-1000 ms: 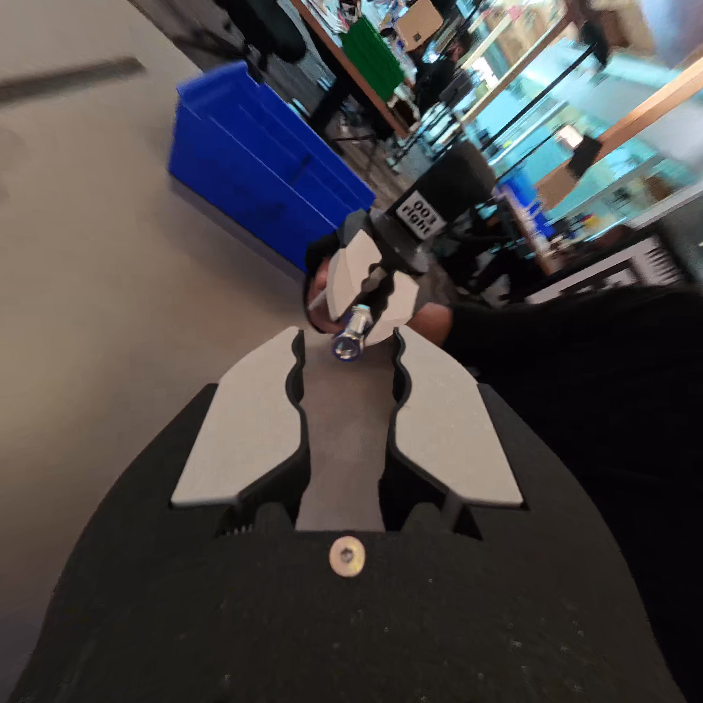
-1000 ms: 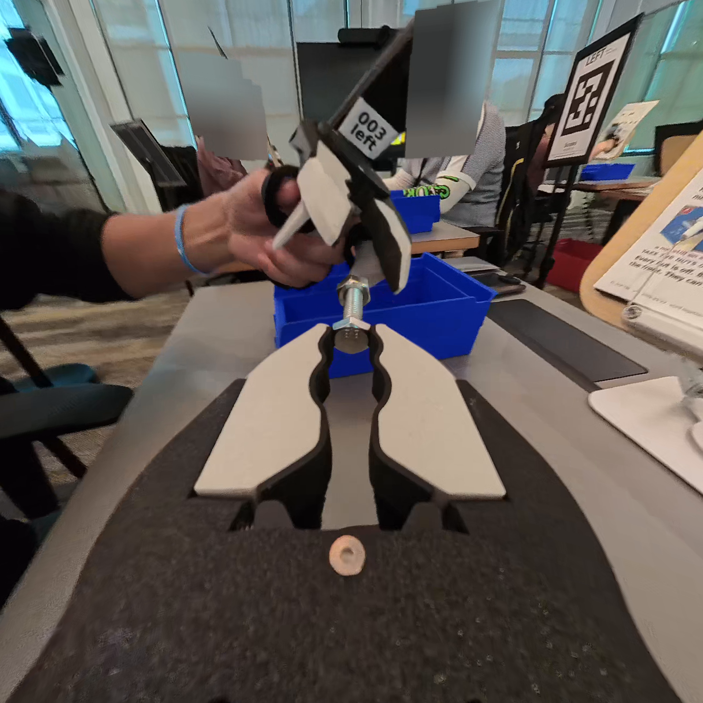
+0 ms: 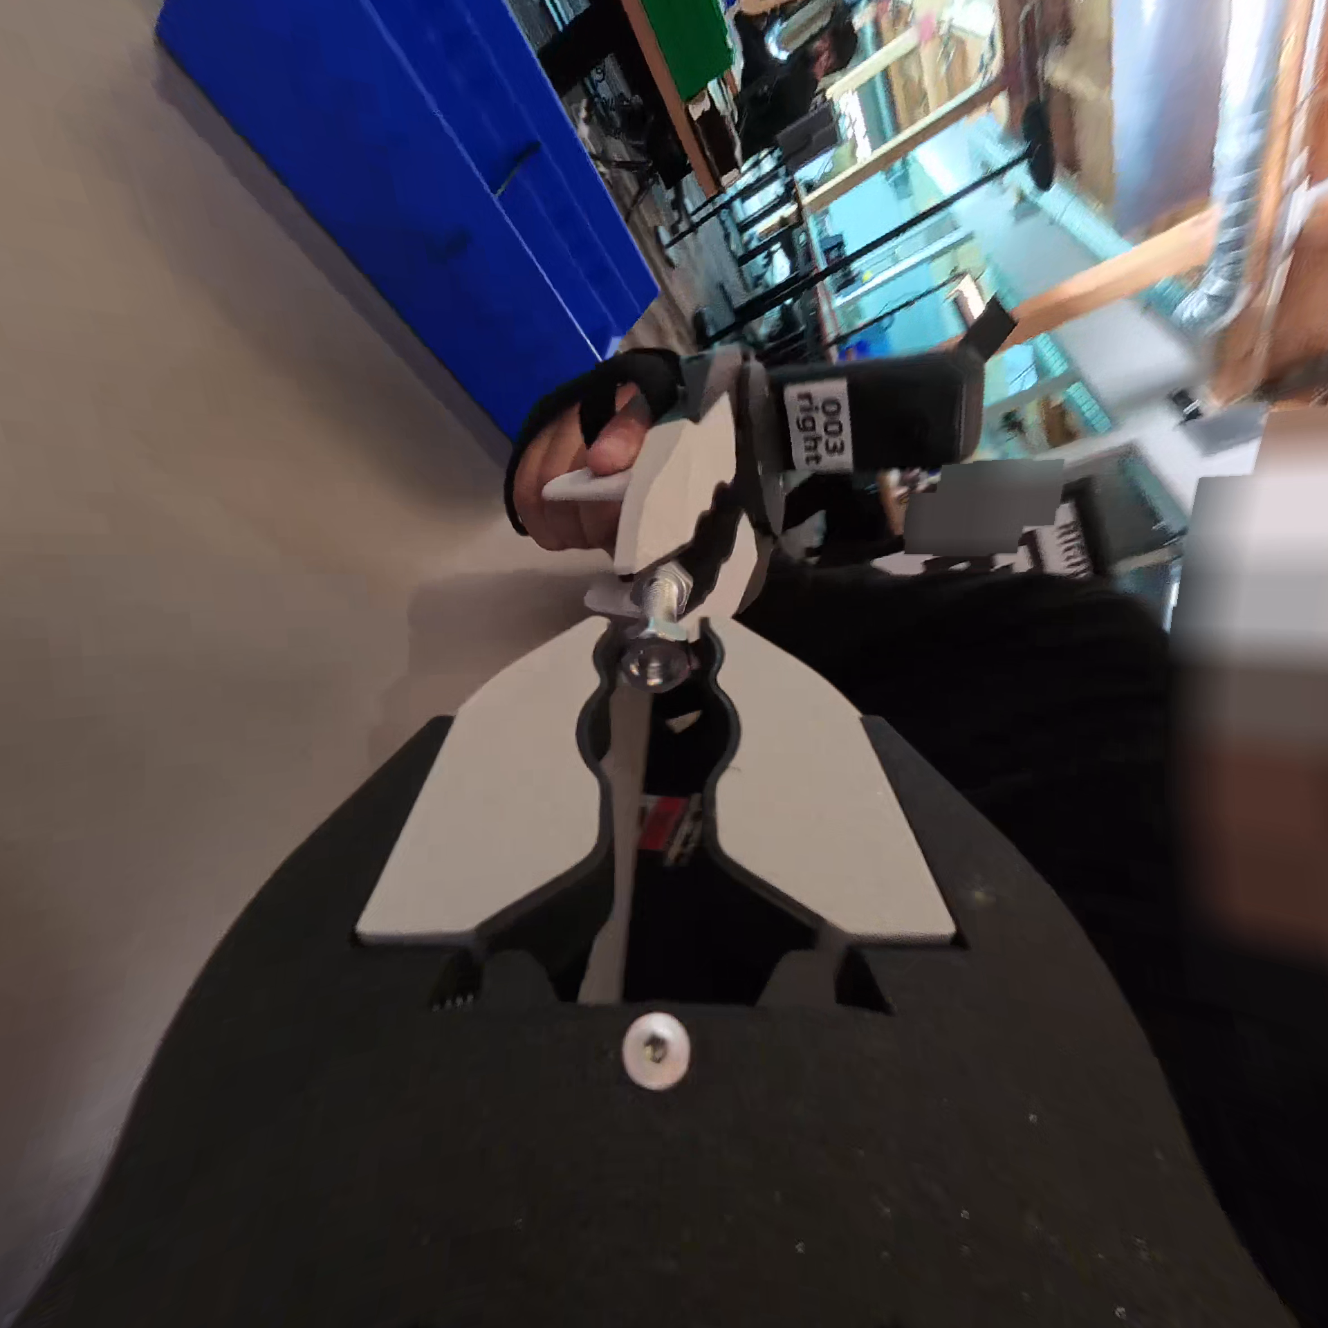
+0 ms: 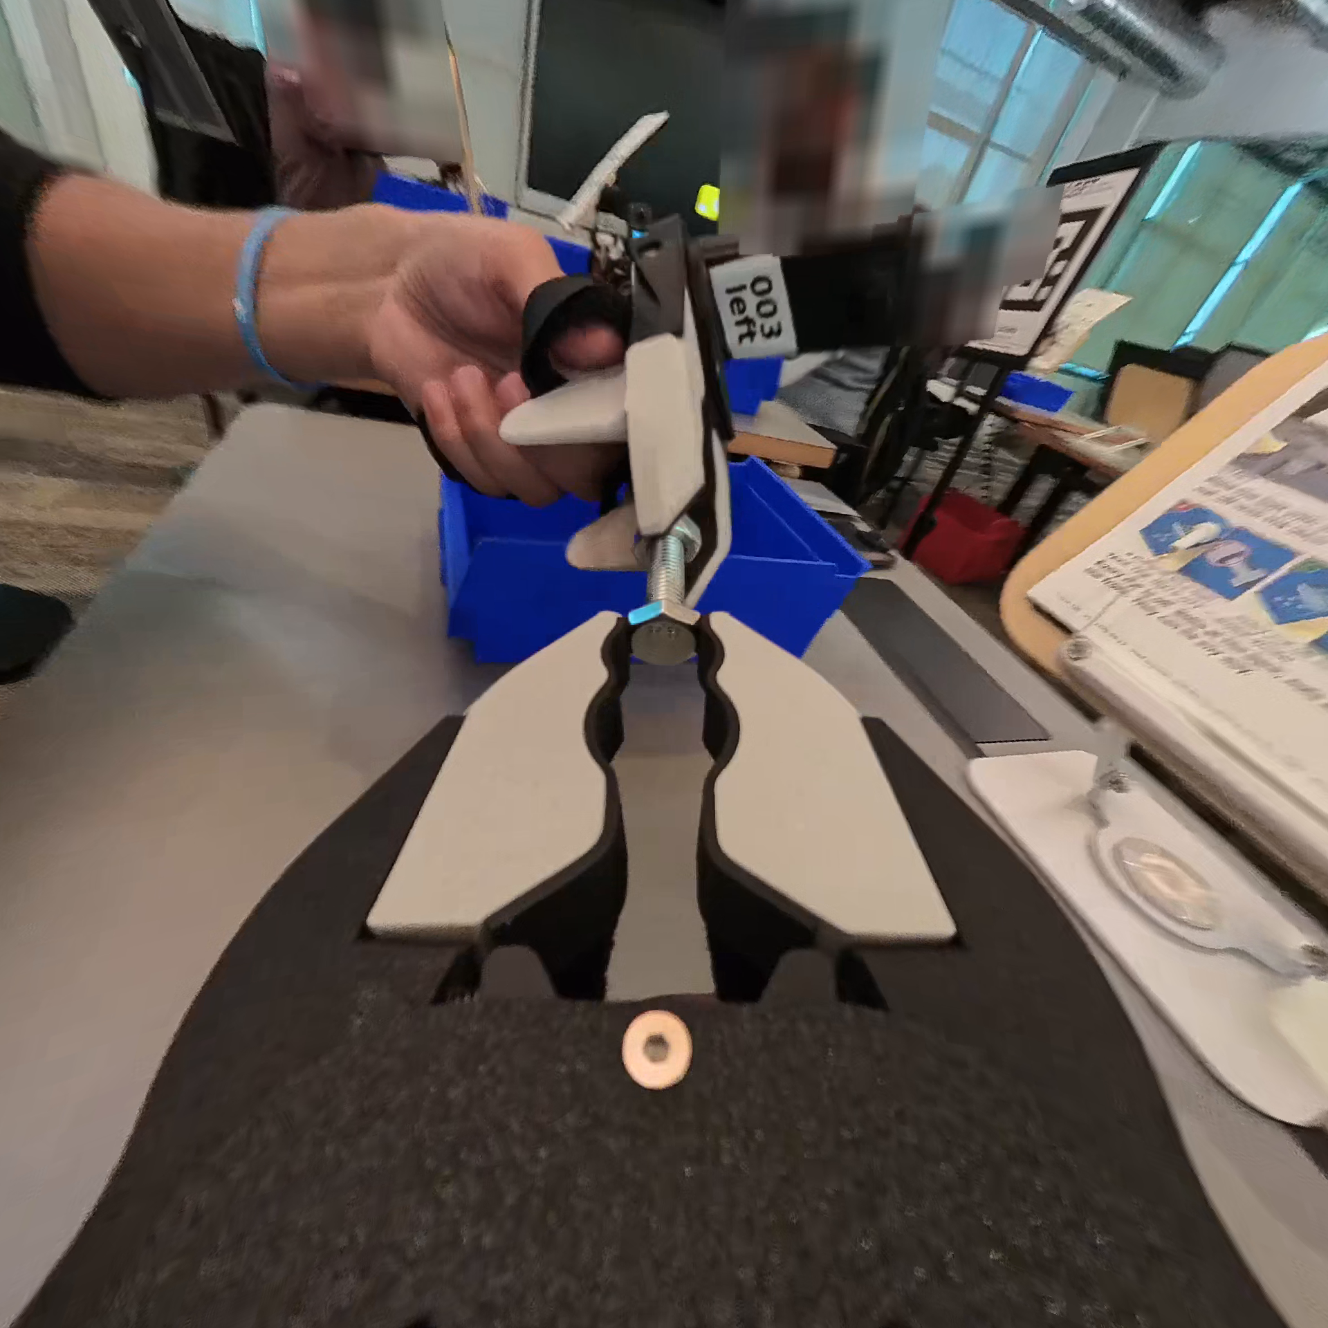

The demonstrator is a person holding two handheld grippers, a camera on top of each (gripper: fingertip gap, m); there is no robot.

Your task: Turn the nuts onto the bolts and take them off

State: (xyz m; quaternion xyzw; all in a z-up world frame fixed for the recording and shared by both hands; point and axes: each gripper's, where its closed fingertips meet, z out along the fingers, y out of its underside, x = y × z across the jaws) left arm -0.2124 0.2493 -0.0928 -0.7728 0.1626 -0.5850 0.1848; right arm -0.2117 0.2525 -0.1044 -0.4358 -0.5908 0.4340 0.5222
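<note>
Clamping silver threaded steel bolt [image 4: 665, 575] by its head, right hand-held gripper [image 4: 661, 643] anchors it. Left hand-held gripper [image 3: 655, 665] pinches silver hex nut [image 4: 686, 533] for turning.

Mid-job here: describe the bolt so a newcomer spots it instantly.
Find the blue bin on the grey table. In front of it, the right hand-held gripper and left hand-held gripper meet tip to tip. The bolt bridges them: the only shiny threaded rod, hex head in the right one, nut in the left.
</note>
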